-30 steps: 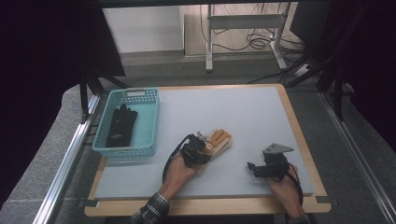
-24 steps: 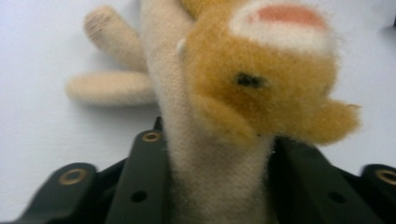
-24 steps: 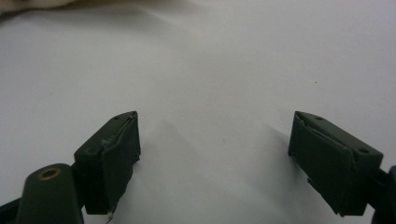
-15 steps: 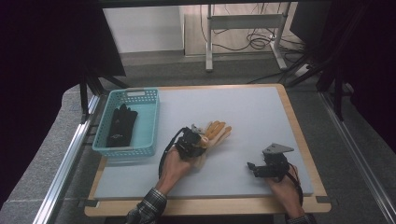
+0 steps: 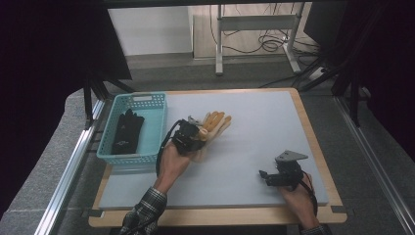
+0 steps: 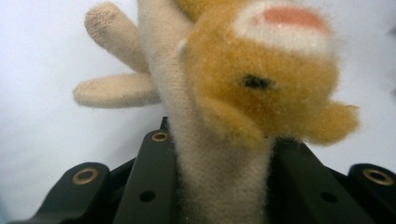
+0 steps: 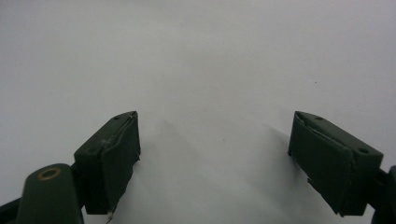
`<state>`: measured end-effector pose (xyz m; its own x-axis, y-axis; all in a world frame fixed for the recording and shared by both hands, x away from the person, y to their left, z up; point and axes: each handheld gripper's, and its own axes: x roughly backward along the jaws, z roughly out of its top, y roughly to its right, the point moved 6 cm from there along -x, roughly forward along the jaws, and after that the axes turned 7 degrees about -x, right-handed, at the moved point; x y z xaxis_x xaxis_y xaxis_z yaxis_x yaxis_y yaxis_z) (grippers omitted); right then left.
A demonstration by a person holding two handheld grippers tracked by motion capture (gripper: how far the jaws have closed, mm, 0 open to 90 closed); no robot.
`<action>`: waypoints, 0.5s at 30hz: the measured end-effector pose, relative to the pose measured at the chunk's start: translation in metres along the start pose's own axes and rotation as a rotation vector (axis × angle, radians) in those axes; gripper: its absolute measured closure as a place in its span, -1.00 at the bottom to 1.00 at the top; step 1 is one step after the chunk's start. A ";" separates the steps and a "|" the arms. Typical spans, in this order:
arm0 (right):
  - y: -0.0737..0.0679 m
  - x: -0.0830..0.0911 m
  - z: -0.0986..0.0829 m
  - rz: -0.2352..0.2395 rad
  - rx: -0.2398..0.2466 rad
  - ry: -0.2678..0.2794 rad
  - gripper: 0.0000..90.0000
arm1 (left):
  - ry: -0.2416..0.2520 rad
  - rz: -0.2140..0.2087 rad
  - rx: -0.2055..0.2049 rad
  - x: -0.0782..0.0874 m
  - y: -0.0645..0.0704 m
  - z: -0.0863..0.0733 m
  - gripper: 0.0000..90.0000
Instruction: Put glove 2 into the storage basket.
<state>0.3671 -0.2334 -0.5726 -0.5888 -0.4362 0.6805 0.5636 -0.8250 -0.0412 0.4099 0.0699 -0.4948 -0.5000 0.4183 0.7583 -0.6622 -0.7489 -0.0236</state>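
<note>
High view: left tool [image 5: 195, 133] grips what looks like a plush glove [image 5: 215, 125] over the grey table [image 5: 254, 132]; right tool [image 5: 274, 177] gapes.

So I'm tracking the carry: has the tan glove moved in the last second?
Yes. The tan glove, clamped in the left gripper, has shifted toward the blue basket and slightly farther up the table.

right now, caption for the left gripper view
Left gripper shut on a tan plush glove above the pale table.

A tan-and-orange plush glove [image 5: 214, 126], a black glove [image 5: 127, 131], a turquoise basket [image 5: 155, 128].
</note>
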 end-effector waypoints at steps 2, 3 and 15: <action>0.000 0.000 0.000 0.000 0.000 0.000 -0.64 | 0.004 0.014 0.006 0.007 -0.007 0.002 0.63; 0.000 0.000 0.000 0.000 0.000 0.000 -0.64 | 0.002 0.023 0.008 0.010 -0.011 0.003 0.63; 0.000 0.000 0.000 0.000 -0.001 0.000 -0.64 | -0.001 0.167 0.091 0.058 -0.073 -0.001 0.62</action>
<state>0.3671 -0.2334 -0.5726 -0.5889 -0.4365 0.6802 0.5634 -0.8251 -0.0418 0.4290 0.1498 -0.4499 -0.5980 0.2837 0.7496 -0.5166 -0.8515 -0.0898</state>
